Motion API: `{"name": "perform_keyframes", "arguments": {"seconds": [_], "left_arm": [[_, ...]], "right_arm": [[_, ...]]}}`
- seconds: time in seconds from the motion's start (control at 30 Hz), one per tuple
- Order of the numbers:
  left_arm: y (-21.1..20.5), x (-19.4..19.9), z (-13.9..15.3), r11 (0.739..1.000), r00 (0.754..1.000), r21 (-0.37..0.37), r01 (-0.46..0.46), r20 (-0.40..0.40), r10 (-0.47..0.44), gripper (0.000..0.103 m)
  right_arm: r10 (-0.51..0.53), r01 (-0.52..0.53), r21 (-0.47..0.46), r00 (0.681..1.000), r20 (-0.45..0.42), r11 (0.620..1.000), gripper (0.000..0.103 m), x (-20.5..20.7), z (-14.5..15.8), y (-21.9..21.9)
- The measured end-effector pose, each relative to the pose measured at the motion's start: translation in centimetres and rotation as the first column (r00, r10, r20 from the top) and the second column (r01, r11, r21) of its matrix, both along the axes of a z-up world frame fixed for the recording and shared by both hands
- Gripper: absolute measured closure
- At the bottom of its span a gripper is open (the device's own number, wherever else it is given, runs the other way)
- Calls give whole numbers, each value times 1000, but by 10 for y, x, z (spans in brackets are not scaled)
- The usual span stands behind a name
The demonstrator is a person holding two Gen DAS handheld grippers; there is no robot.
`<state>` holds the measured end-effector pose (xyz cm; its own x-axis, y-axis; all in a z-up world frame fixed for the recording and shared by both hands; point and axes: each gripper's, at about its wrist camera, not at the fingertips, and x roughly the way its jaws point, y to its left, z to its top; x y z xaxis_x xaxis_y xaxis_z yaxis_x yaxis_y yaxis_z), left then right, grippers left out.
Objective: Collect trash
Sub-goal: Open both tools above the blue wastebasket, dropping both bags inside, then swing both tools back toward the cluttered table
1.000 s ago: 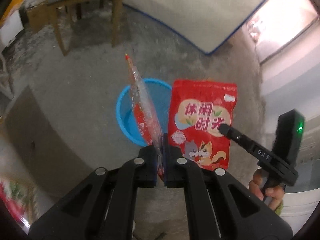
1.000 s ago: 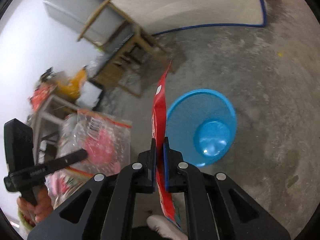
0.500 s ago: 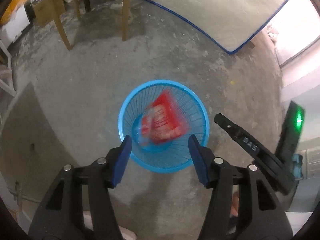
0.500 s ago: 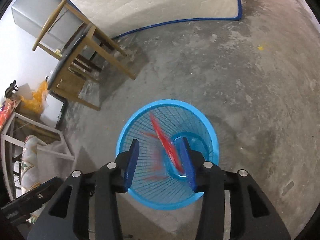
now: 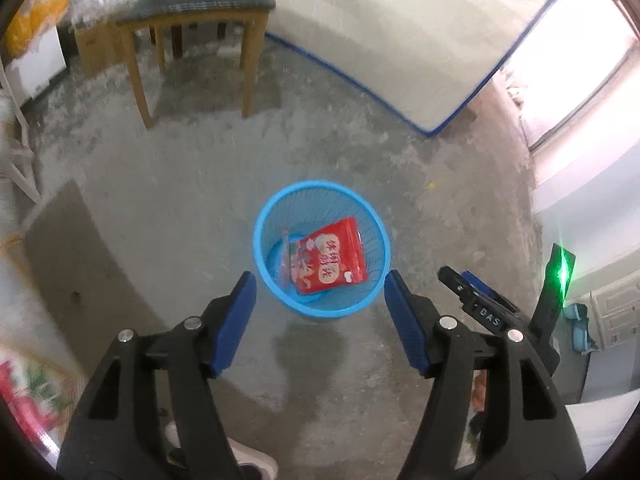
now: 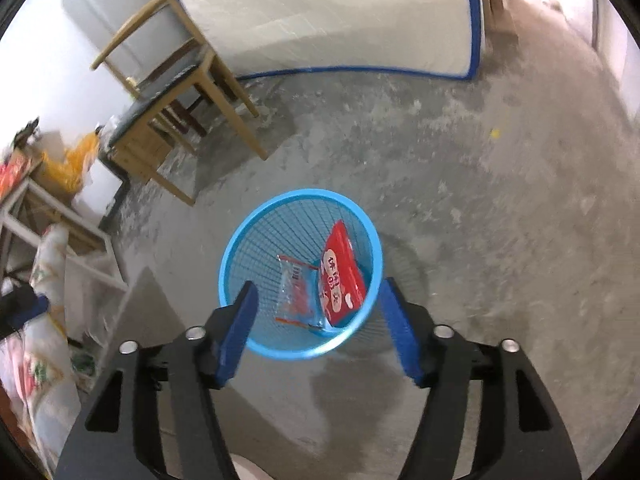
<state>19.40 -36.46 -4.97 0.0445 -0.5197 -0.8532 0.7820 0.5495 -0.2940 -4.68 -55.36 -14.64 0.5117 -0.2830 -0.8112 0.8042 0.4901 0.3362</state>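
A blue mesh waste basket (image 5: pixel 266 216) stands on the concrete floor; it also shows in the right wrist view (image 6: pixel 240 232). Inside lie a red snack bag (image 5: pixel 330 258) and a clear wrapper with red print (image 5: pixel 285 260). In the right wrist view the red bag (image 6: pixel 340 268) leans on the basket wall beside the clear wrapper (image 6: pixel 296 292). My left gripper (image 5: pixel 320 292) is open and empty above the basket's near rim. My right gripper (image 6: pixel 318 304) is open and empty over the basket; it also shows at the right of the left wrist view (image 5: pixel 480 300).
A wooden chair (image 5: pixel 192 12) stands behind the basket, also in the right wrist view (image 6: pixel 172 92). A white mattress with blue edging (image 5: pixel 400 32) leans against the wall. Shelves and bags (image 6: pixel 36 264) crowd the left side. A dark wet patch (image 5: pixel 304 360) marks the floor.
Both grippers opened and let go of the red snack bag and the clear wrapper, which fell into the basket. Both grippers have since risen and pulled back from the basket.
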Motion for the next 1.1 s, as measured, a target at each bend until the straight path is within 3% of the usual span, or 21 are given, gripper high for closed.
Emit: {"name": "perform_keyframes", "arguments": {"seconds": [0.1, 0.2, 0.33, 0.43, 0.57, 0.7, 0.8, 0.83, 0.93, 0.97, 1.03, 1.07, 1.1], "left_arm": [[46, -8, 35, 998, 999, -56, -18, 43, 20, 40], [101, -18, 65, 992, 995, -115, -56, 70, 65, 36], [176, -37, 81, 983, 984, -127, -133, 100, 146, 33], [233, -54, 79, 969, 976, -139, -206, 45, 214, 29], [313, -71, 66, 910, 931, -200, -363, -50, 361, 26], [394, -94, 64, 815, 853, -278, -508, -36, 520, 24], [443, -109, 64, 756, 800, -316, -573, -17, 600, 21], [457, -113, 64, 740, 782, -321, -591, -6, 623, 21], [494, -124, 62, 694, 726, -327, -641, 34, 687, 20], [507, -127, 59, 669, 699, -330, -666, 35, 714, 20], [530, -128, 55, 635, 670, -346, -691, 23, 742, 20], [536, -128, 53, 620, 656, -347, -704, 16, 755, 20], [544, -127, 49, 601, 637, -341, -723, 6, 771, 20]], "right_arm": [[5, -5, -76, 1000, -9, 997, 16, -12, 34, 27], [5, -9, -160, 1000, -21, 987, 7, -16, 66, 53], [50, -64, -290, 997, -56, 955, 6, -9, 108, 98], [111, -136, -369, 990, -90, 919, 6, 6, 129, 134], [248, -289, -470, 957, -147, 834, 6, 34, 152, 189], [403, -401, -567, 906, -130, 719, 6, 58, 182, 249], [580, -468, -609, 814, -16, 640, 6, 68, 199, 294], [637, -501, -604, 771, 14, 619, 6, 72, 203, 307], [786, -642, -547, 616, 49, 537, 6, 97, 203, 355], [832, -702, -507, 551, 57, 500, 6, 108, 201, 373], [892, -795, -421, 443, 90, 437, 8, 127, 194, 402], [918, -842, -367, 377, 123, 395, 16, 137, 188, 417], [932, -877, -315, 333, 145, 363, 25, 147, 183, 430]]}}
